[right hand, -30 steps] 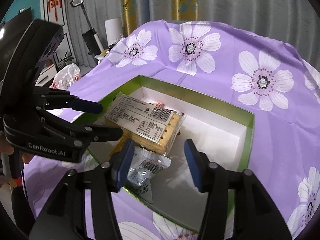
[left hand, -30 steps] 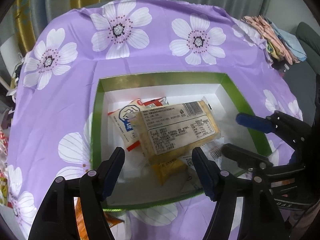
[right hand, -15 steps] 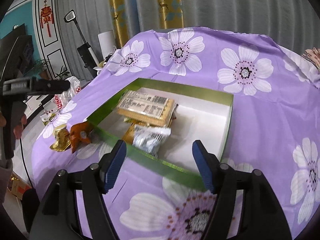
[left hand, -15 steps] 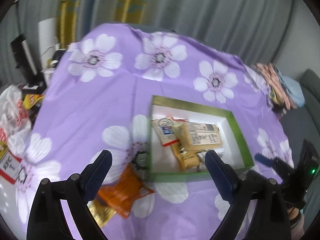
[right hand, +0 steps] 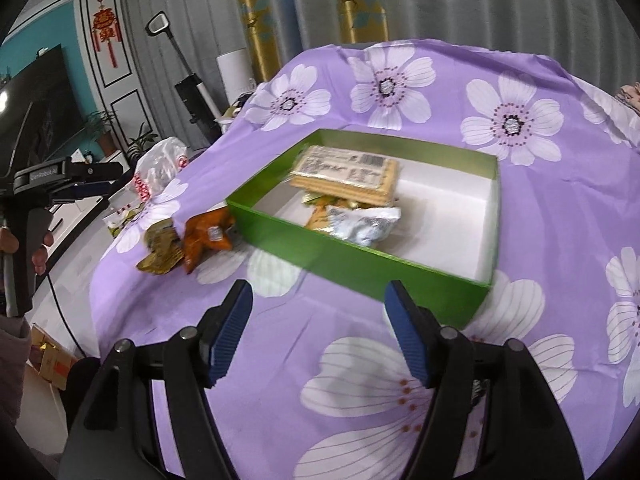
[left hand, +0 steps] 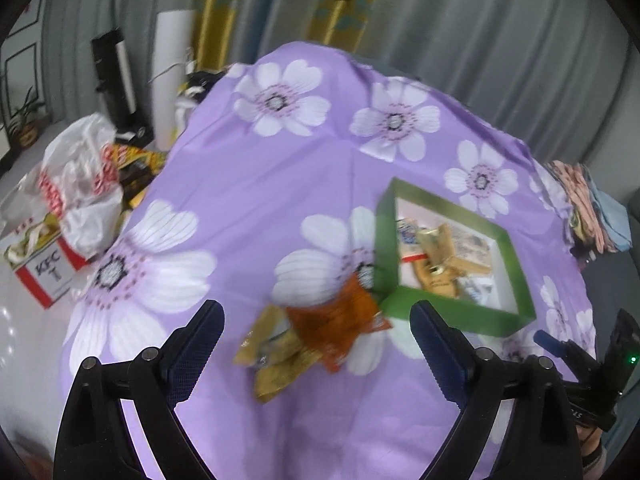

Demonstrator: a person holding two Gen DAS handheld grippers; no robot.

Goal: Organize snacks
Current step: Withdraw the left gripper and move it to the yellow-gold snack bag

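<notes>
Two packets, orange packet (left hand: 340,316) and gold packet (left hand: 276,356), overlap at 9 o'clock of green box (left hand: 456,312); left gripper (left hand: 316,344) spread wide, empty, risks pinching both; right gripper (right hand: 320,332) spread, empty.

Left wrist view motion-blurred: orange packet (left hand: 340,320) and gold packet (left hand: 272,356) smeared, print unreadable. Packets under cracker pack (right hand: 346,174) in green box (right hand: 360,264) mostly hidden. Right tool (left hand: 576,364) cut off at 4 o'clock edge. Left tool (right hand: 86,182), holding hand (right hand: 24,246) clipped at 9 o'clock edge.
</notes>
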